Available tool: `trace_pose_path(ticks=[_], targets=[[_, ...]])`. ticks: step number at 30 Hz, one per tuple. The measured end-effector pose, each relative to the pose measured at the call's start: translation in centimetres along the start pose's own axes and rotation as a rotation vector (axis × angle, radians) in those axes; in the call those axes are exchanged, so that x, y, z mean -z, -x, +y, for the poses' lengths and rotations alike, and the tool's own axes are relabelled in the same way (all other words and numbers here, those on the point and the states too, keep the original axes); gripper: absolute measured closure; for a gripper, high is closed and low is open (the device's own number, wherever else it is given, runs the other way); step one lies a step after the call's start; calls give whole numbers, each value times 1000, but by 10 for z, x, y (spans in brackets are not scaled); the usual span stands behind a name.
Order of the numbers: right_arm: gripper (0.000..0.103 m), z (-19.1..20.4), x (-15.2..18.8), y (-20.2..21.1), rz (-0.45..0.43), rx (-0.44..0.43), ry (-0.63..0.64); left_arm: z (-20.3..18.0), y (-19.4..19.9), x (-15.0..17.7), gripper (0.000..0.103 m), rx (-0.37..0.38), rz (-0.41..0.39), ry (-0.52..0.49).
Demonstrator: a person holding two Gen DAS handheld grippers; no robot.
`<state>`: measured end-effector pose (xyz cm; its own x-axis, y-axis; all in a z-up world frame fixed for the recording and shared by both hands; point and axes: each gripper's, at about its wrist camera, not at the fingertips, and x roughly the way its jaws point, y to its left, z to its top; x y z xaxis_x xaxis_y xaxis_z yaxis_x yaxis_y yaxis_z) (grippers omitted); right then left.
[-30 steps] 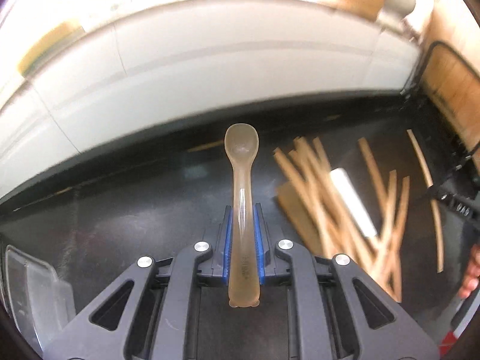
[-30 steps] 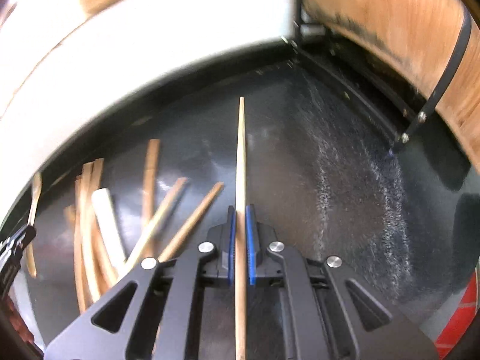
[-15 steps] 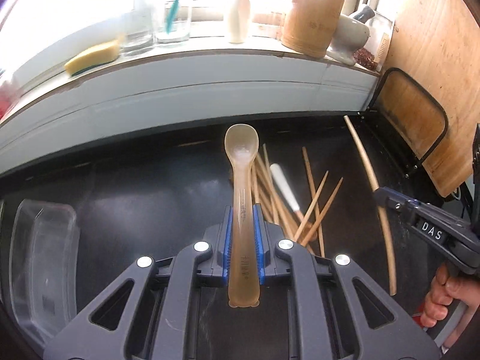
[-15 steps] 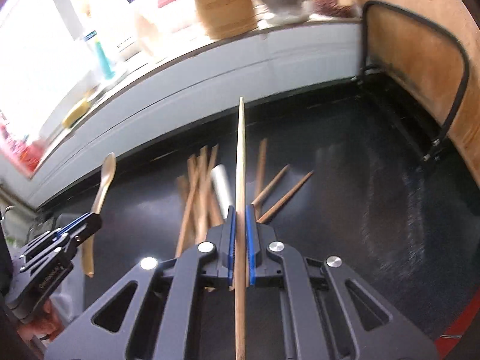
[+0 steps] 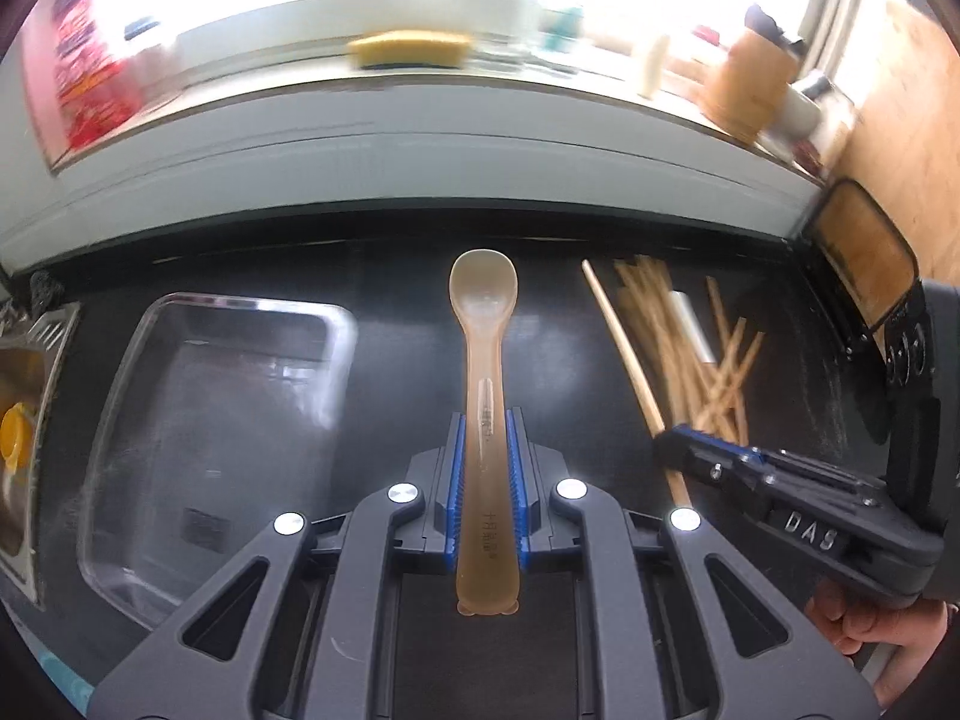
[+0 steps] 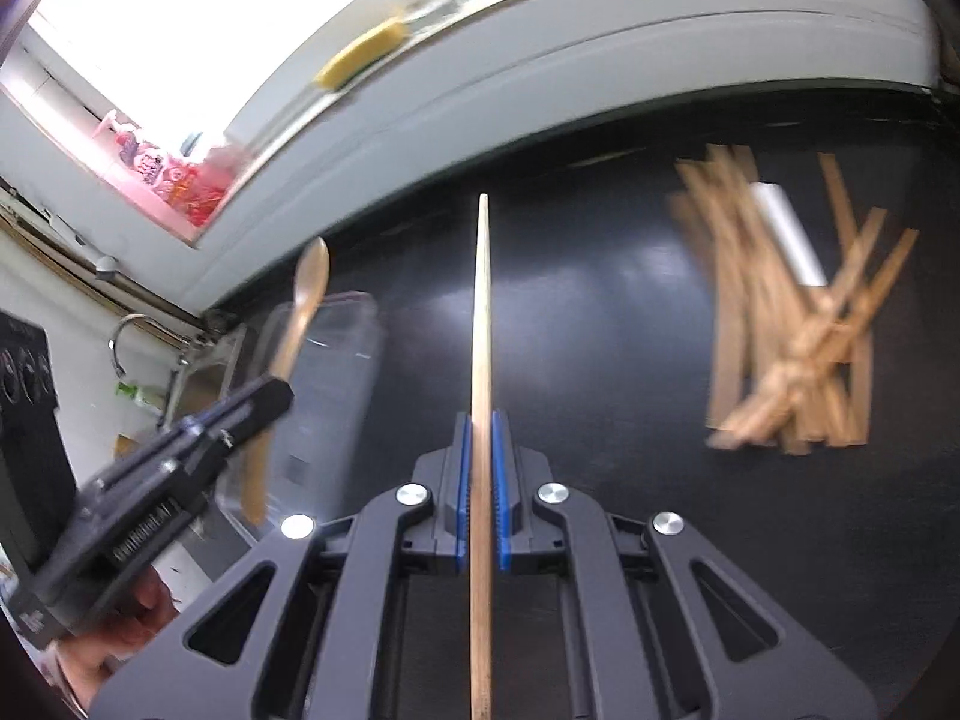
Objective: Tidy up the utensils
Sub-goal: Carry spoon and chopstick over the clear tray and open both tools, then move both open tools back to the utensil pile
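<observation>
Translucent spoon [image 5: 483,360] and 1 chopstick [image 6: 482,360] are sitting clamped in your left gripper [image 5: 485,468] and right gripper [image 6: 482,480], clear tray [image 5: 150,360] at 9 o'clock looking empty, pile [image 6: 780,312] waiting at 2 o'clock.

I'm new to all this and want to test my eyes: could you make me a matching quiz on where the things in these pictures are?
Things:
1. translucent tan plastic spoon
2. long thin wooden chopstick
3. clear plastic rectangular container
4. yellow sponge

Places:
A. on the white windowsill
B. clamped in the right hand-held gripper
C. empty, on the black counter
D. clamped in the left hand-held gripper

Pairs: 1-D, 2-B, 3-C, 4-A
</observation>
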<state>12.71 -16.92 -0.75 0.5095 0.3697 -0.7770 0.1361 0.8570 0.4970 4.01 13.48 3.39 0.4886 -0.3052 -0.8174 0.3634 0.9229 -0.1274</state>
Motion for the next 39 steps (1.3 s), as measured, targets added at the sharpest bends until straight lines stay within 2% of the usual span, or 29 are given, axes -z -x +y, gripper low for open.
trace_pose_path(ticks=[5,6,7,10,16,20,24,25,26,27,28,29,30,32,34,36,39], targets=[[96,70,5,-49,45,-35,-18,93,12,-12,90,-41,27,9],[96,78,5,-59,58,-37,-30,119,10,-14,90,-50,48,21],[95,98,14,-56,67,-41,-40,134,7,-15,90,-52,62,32],[96,123,23,-77,95,-44,-78,173,-9,-15,90,-40,124,56],[96,170,45,-136,168,16,-77,205,-56,-6,90,-4,222,84],[95,182,52,-149,185,33,-81,216,-64,-10,90,10,226,91],[95,189,64,-156,213,65,-53,220,-75,-11,90,-30,261,71],[95,192,67,-159,235,54,-48,221,-76,-12,80,-45,273,76],[92,192,71,-157,246,38,-44,223,-75,-13,47,-51,289,89],[64,193,74,-152,247,37,-24,225,-71,-15,23,-59,281,96],[50,194,76,-146,236,31,1,227,-63,-17,6,-62,242,97],[27,198,79,-138,218,-7,45,227,-49,-22,6,-76,188,90],[12,205,81,-123,178,30,127,227,-41,-26,6,-85,158,86],[10,208,86,-96,77,93,229,227,-25,-35,6,-97,100,93],[10,203,92,-72,21,136,311,220,-17,-44,6,-81,59,96],[8,184,99,-49,-32,202,322,209,-17,-46,6,-58,50,85],[7,150,102,-28,-62,310,262,177,-31,-45,6,-12,68,50]])
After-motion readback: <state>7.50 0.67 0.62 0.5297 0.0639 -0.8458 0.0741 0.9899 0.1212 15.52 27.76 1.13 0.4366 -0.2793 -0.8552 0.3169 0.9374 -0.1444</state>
